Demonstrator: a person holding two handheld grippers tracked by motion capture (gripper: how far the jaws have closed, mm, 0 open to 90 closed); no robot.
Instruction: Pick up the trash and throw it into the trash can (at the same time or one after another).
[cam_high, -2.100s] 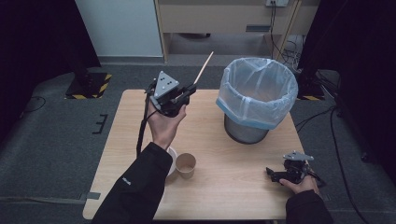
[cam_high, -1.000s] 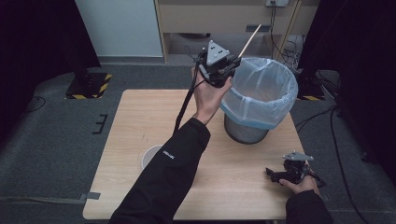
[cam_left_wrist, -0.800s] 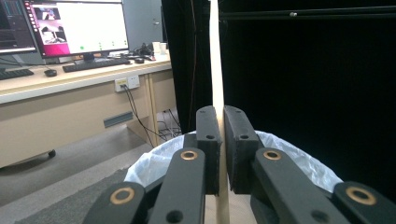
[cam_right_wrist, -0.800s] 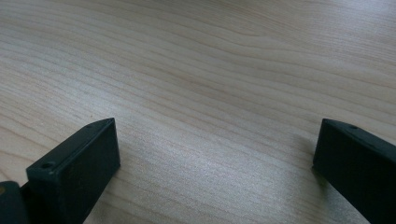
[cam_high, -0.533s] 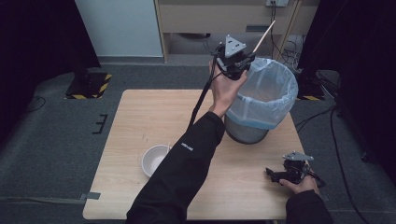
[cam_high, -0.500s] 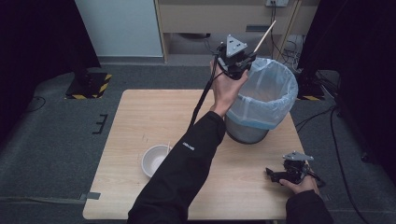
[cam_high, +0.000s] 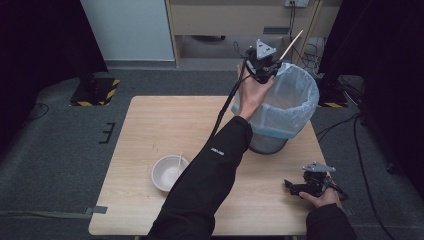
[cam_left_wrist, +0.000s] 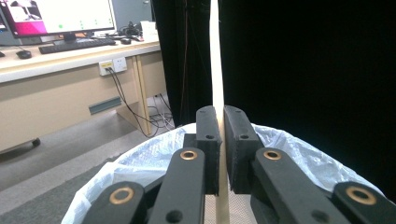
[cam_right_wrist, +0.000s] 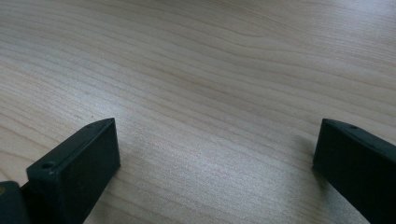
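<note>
Wooden and thin, the stick (cam_high: 291, 44) is clamped between the jaws of the left tongs (cam_high: 264, 67), which the left hand (cam_high: 252, 95) holds over the near rim of the bin (cam_high: 287, 107); the stick's free end slants up and away past the rim. From the left gripper view the stick (cam_left_wrist: 215, 60) runs straight up between the pressed pads, with the bin's pale blue liner (cam_left_wrist: 140, 168) just below. On the worktop (cam_high: 150, 130) stands a white bowl (cam_high: 167, 172) with another stick in it. Well apart, near the front right corner, the right tongs (cam_high: 295, 186) lie on the worktop with jaws wide and nothing between them.
</note>
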